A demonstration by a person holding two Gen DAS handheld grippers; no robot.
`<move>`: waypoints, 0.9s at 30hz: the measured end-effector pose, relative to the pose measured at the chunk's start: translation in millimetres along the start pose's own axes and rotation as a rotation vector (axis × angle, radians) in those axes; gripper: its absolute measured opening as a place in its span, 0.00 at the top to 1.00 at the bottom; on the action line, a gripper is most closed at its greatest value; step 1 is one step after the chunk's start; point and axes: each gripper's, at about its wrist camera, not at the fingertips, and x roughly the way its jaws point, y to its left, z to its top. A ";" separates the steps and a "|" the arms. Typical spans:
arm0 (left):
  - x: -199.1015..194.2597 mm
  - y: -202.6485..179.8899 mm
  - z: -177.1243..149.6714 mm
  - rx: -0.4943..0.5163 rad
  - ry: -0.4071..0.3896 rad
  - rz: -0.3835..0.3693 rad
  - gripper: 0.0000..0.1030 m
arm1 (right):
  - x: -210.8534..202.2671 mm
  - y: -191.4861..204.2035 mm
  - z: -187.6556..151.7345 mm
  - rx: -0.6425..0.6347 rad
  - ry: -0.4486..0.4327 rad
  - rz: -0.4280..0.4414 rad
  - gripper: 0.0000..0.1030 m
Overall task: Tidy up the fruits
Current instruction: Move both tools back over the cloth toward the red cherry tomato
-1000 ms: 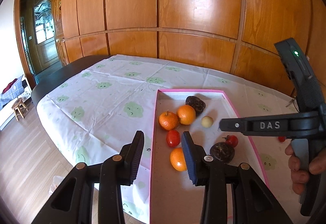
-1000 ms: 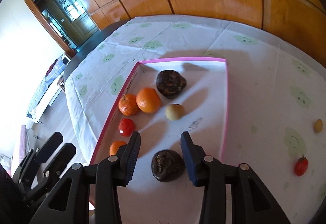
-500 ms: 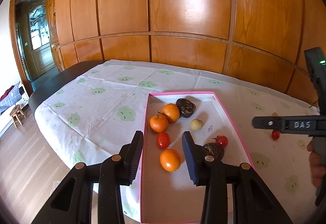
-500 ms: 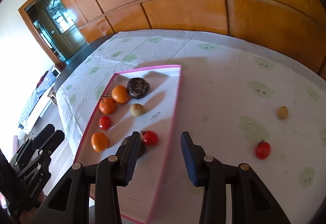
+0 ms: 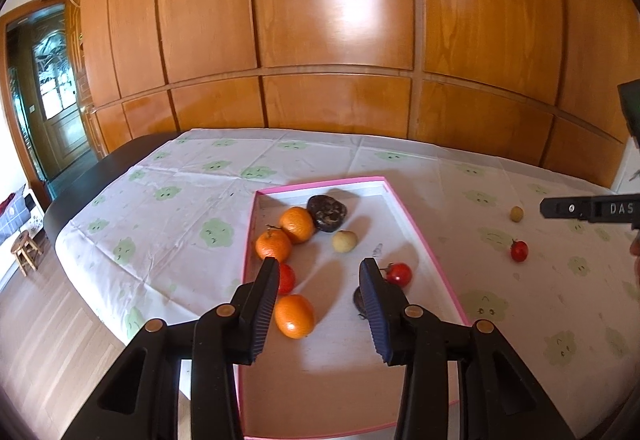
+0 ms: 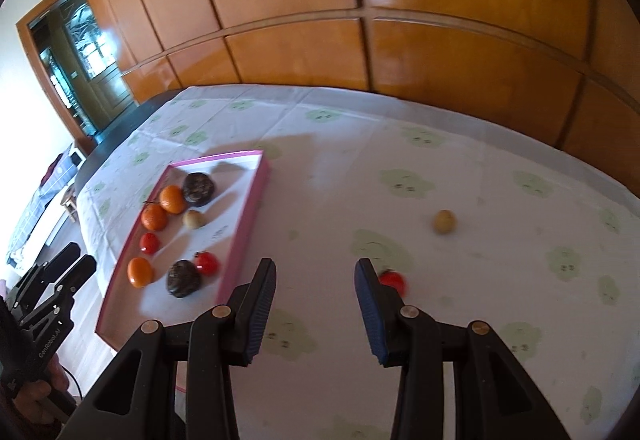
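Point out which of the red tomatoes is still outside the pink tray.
The tomato on the tablecloth beside the right gripper, right of the pink tray. The other two tomatoes lie inside the tray among the oranges and dark fruits.

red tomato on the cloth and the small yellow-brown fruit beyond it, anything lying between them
Nothing: between the red tomato and the yellow-brown fruit lies only bare tablecloth with green prints, shown in the right wrist view.
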 end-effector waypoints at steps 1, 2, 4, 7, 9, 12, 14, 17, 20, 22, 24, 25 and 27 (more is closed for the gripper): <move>0.2 -2.7 0.1 0.007 0.001 -0.004 0.59 | -3.1 -5.7 -0.4 0.007 -0.004 -0.009 0.60; -0.1 -4.7 0.2 0.010 0.002 -0.007 0.59 | -5.7 -10.3 -0.3 0.011 -0.008 -0.015 0.60; -0.1 -9.8 0.3 0.022 0.004 -0.014 0.59 | -10.5 -20.4 -0.6 0.022 -0.015 -0.034 0.60; 0.4 -14.2 0.2 0.034 0.006 -0.022 0.59 | -15.5 -35.5 -1.4 0.037 -0.022 -0.060 0.60; 1.1 -18.0 0.6 0.042 0.008 -0.027 0.59 | -19.7 -47.1 -2.2 0.049 -0.025 -0.082 0.60; 1.5 -23.6 0.7 0.057 0.012 -0.034 0.59 | -25.5 -65.0 -2.7 0.067 -0.030 -0.114 0.60; 2.3 -27.4 1.0 0.064 0.015 -0.039 0.59 | -27.7 -75.8 -3.4 0.079 -0.031 -0.140 0.60; 3.2 -32.8 1.5 0.077 0.017 -0.047 0.59 | -29.7 -97.1 -5.2 0.110 -0.033 -0.175 0.60; 4.1 -37.9 1.9 0.091 0.020 -0.055 0.59 | -29.3 -118.9 -9.7 0.137 -0.031 -0.227 0.60; 5.4 -42.1 2.0 0.097 0.025 -0.061 0.58 | -26.1 -134.7 -14.5 0.166 -0.026 -0.255 0.60; 6.0 -45.8 2.4 0.108 0.027 -0.062 0.58 | -22.1 -150.6 -21.7 0.209 -0.023 -0.272 0.60; 6.5 -48.5 2.6 0.113 0.029 -0.064 0.59 | -19.6 -158.7 -26.2 0.236 -0.018 -0.285 0.60; 8.0 -52.2 3.1 0.119 0.032 -0.068 0.58 | -15.9 -172.8 -29.0 0.289 0.019 -0.330 0.60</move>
